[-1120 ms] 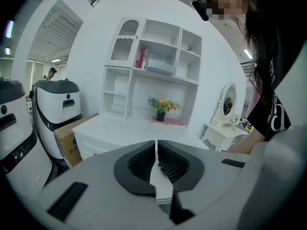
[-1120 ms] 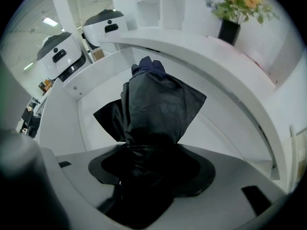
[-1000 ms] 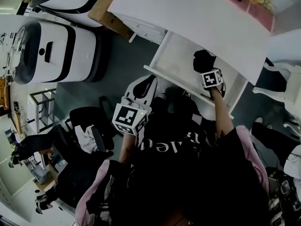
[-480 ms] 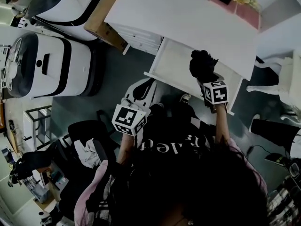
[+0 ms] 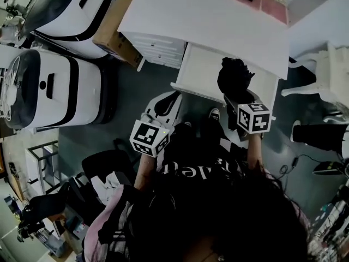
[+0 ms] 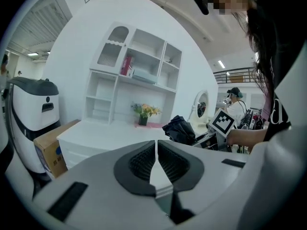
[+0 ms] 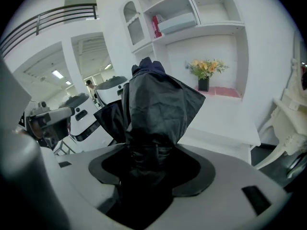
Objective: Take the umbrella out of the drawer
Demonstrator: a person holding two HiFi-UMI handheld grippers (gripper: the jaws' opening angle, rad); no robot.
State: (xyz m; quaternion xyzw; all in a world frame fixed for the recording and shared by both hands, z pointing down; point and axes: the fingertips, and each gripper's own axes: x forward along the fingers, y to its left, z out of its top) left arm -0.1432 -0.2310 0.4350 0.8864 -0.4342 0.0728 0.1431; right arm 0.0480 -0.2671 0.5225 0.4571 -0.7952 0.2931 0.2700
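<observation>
My right gripper (image 7: 152, 169) has the umbrella (image 7: 154, 104). Its fingers (image 7: 194, 169) are pressed shut on the low end of it. The umbrella is black and folded up. Its long way runs straight out from my fingers, with the loose cloth bunched at the far end.

In the head view, the umbrella (image 5: 233, 78) sits over the right end of the open drawer (image 5: 203, 72). That is at the front edge of the white counter (image 5: 207, 21). The far end points at the counter, and the held end points back at me. I think it is up above the drawer now, but I cannot tell if all of it is past the drawer rim. So I should pull up and back toward me, along its long way.

My left gripper (image 6: 157, 159) is well apart from the drawer, close to my body. Its fingers (image 6: 141, 161) are together with nothing in them. The right one is the one doing the job.
</observation>
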